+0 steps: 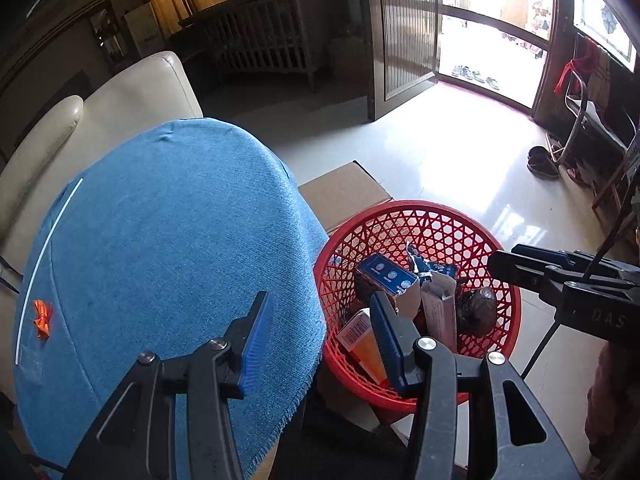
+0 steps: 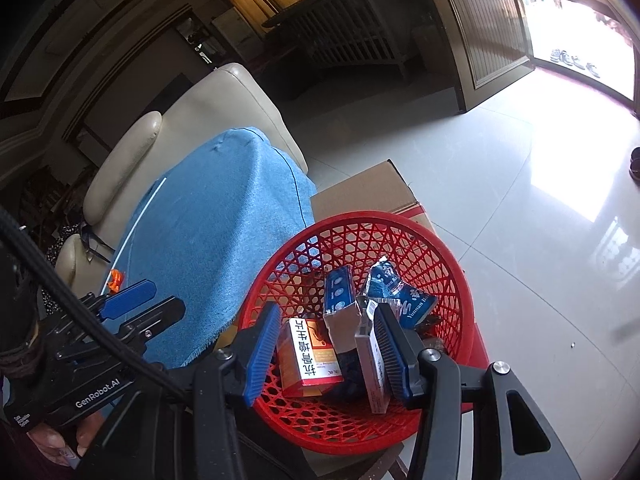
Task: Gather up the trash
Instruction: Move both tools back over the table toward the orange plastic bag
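A red mesh basket [image 1: 504,264] [image 2: 452,276] stands beside the blue-cloth table [image 1: 168,240] [image 2: 224,236]. It holds several pieces of trash: an orange box [image 2: 310,354] [image 1: 366,340], a blue box [image 1: 386,276] [image 2: 338,290], a blue wrapper [image 2: 404,292], a white carton [image 2: 370,364] and a dark round lump [image 1: 478,308]. An orange wrapper [image 1: 42,318] [image 2: 115,278] lies on the cloth's left edge. My left gripper [image 1: 320,344] is open and empty over the table's right edge. My right gripper [image 2: 326,354] is open and empty above the basket; it also shows in the left wrist view [image 1: 532,268].
A cardboard box [image 1: 344,192] [image 2: 372,188] sits under the basket. A cream leather sofa [image 1: 132,88] [image 2: 216,96] stands behind the table. A white straw-like stick [image 1: 48,240] lies along the cloth's left edge. Tiled floor [image 1: 440,152] stretches to an open door; shoes [image 1: 540,162] lie at the right.
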A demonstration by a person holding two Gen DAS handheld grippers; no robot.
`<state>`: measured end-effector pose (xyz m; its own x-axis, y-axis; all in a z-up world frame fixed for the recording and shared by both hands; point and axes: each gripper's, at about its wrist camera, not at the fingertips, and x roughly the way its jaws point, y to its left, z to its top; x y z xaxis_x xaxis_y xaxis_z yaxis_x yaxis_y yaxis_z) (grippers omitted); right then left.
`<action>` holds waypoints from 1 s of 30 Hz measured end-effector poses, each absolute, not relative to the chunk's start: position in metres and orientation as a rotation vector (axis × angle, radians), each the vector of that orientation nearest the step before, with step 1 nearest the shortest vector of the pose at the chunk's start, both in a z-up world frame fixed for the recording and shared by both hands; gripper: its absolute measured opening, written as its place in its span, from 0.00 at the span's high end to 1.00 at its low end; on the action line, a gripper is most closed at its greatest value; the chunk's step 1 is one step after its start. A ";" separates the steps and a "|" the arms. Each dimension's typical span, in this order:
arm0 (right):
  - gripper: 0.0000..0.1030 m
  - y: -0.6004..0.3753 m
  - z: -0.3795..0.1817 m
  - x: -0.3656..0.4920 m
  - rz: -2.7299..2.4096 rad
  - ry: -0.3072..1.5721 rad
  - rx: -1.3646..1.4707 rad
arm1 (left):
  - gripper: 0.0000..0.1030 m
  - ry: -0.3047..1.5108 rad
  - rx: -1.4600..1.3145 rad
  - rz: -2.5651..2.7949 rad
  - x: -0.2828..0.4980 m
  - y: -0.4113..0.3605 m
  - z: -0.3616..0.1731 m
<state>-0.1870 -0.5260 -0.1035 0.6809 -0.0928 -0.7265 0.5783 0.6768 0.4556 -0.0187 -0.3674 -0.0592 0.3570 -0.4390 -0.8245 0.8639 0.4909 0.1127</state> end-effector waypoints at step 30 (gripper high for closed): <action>0.49 -0.429 -0.058 -0.067 -0.201 0.832 0.525 | 0.49 0.861 0.356 -0.424 0.097 -0.121 -0.053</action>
<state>-0.0665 -0.4291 -0.0583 0.6633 0.0319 -0.7477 0.3694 0.8549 0.3642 0.0971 -0.1212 -0.0527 0.5780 -0.2139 -0.7875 0.4943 0.8596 0.1293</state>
